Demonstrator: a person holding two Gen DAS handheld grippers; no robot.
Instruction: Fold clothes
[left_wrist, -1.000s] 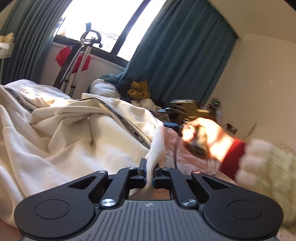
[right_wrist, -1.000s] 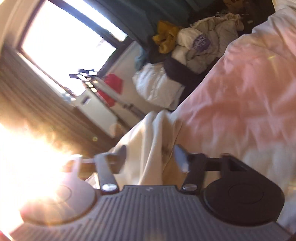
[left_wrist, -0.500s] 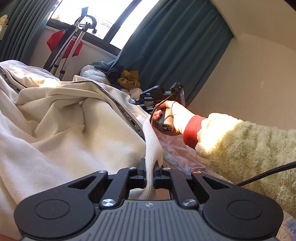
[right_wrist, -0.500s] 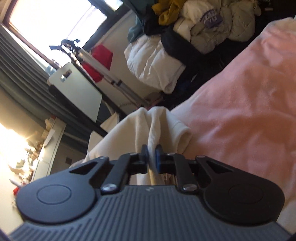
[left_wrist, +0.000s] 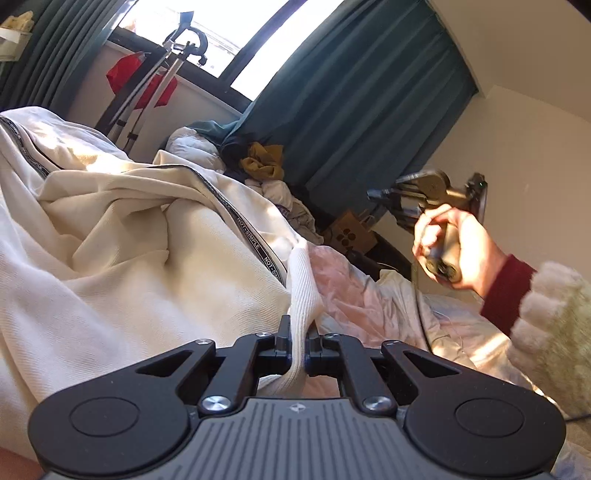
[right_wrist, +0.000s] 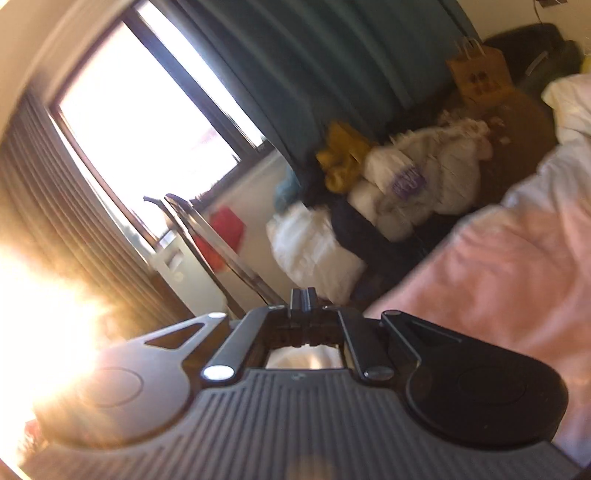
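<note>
A cream garment (left_wrist: 122, 258) with a black lettered tape lies rumpled over the pink bed cover (left_wrist: 354, 291). My left gripper (left_wrist: 298, 330) is shut on its ribbed cuff (left_wrist: 303, 280). My right gripper (right_wrist: 303, 295) is shut with nothing visible between its fingertips; a bit of cream cloth (right_wrist: 303, 356) shows below, behind the jaws. In the left wrist view the right gripper (left_wrist: 384, 194) is held up in the air at the right by a hand, away from the garment.
A heap of clothes (right_wrist: 406, 184) lies under the window by teal curtains (left_wrist: 369, 110). A metal stand (left_wrist: 155, 81) with red cloth is at the back left. A brown paper bag (right_wrist: 480, 74) stands by the wall. Pink bed cover (right_wrist: 498, 277) fills the right.
My right gripper, shut on the cream cloth half a second ago, has let it go and lifted away to the right. My left gripper keeps its hold on the cuff.
</note>
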